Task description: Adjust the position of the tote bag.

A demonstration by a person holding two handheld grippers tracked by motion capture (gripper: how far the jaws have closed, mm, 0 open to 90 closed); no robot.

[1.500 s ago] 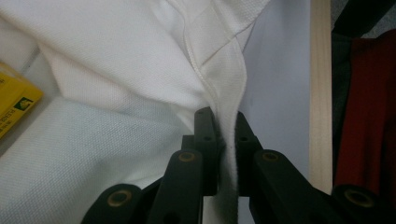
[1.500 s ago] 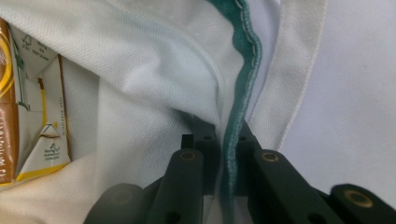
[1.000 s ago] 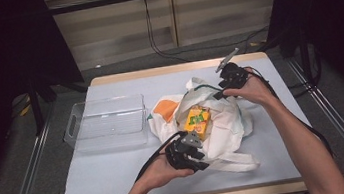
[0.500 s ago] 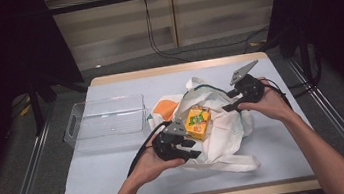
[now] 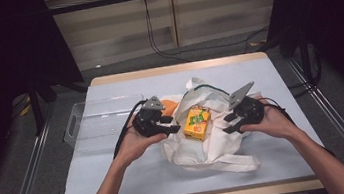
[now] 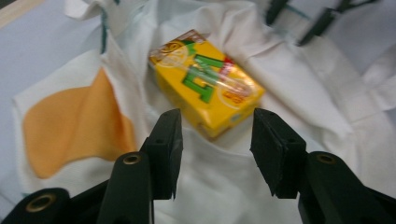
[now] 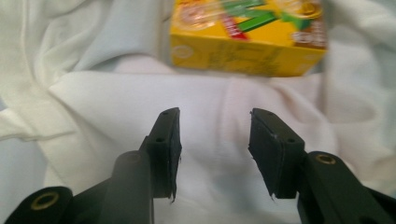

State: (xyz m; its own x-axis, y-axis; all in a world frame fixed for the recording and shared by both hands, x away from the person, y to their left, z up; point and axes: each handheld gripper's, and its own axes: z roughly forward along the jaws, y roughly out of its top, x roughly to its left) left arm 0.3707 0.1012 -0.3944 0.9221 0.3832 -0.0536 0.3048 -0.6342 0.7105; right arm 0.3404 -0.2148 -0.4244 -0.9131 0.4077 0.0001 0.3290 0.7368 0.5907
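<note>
A yellow juice box [image 5: 196,123] lies on a crumpled white tote bag [image 5: 216,144] in the middle of the table. An orange patch [image 5: 170,106] shows at the bag's left. My left gripper [image 5: 173,125] is just left of the box; its jaws have just been opening and nothing is between them. My right gripper [image 5: 226,124] is just right of the box; its jaws have just been closing, with nothing in them. In the left gripper view the open gripper [image 6: 215,128] points at the box [image 6: 205,81]. In the right gripper view the gripper [image 7: 215,126] hangs over white cloth, the box [image 7: 247,42] beyond.
A clear plastic bin [image 5: 94,126] stands at the table's left, beside my left hand. The bag's handles [image 5: 229,164] trail toward the front edge. The table [image 5: 136,182] is covered in pale blue. Cables [image 5: 163,42] run across the floor behind.
My left gripper has moved away from the front edge to the box's left side. My right gripper has come from the bag's far side toward me, to the box's right.
</note>
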